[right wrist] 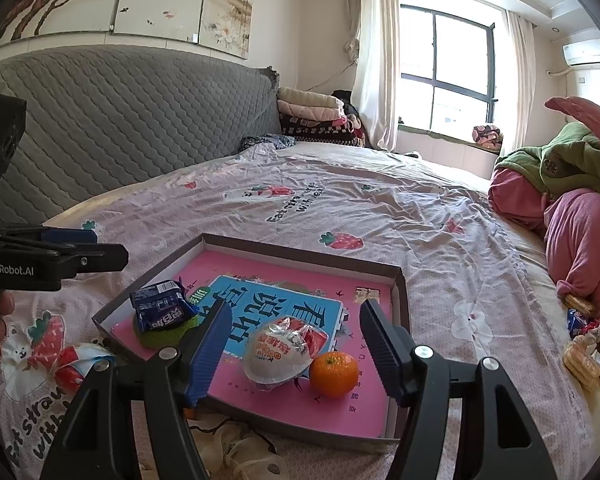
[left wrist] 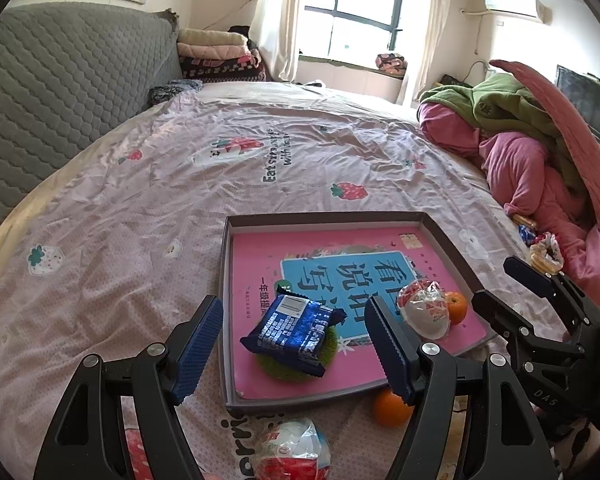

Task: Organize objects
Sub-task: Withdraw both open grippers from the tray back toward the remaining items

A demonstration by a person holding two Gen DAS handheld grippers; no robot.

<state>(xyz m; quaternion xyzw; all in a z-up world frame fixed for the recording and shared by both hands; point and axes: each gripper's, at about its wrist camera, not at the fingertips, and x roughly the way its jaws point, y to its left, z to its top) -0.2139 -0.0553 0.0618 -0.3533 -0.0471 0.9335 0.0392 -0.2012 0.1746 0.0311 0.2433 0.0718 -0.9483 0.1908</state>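
A shallow grey box (left wrist: 324,218) (right wrist: 300,254) lies on the bed with a pink book (left wrist: 256,252) (right wrist: 364,400) inside. On the book lie a blue snack packet (left wrist: 294,326) (right wrist: 162,306) on a green pad (left wrist: 332,344) (right wrist: 162,336), a white wrapped ball snack (left wrist: 424,310) (right wrist: 280,350) and an orange (left wrist: 456,307) (right wrist: 334,374). Outside the box lie a second orange (left wrist: 390,408) and a red-white wrapped snack (left wrist: 292,450) (right wrist: 74,364). My left gripper (left wrist: 296,350) is open above the blue packet. My right gripper (right wrist: 296,354) (left wrist: 512,292) is open around the ball snack.
More snack packets (left wrist: 542,250) (right wrist: 586,344) lie at the right by a heap of pink and green bedding (left wrist: 520,152) (right wrist: 572,208). A grey quilted headboard (left wrist: 60,88) (right wrist: 120,120) is at the left. Crumpled clear wrapping (right wrist: 240,452) lies near the box's front.
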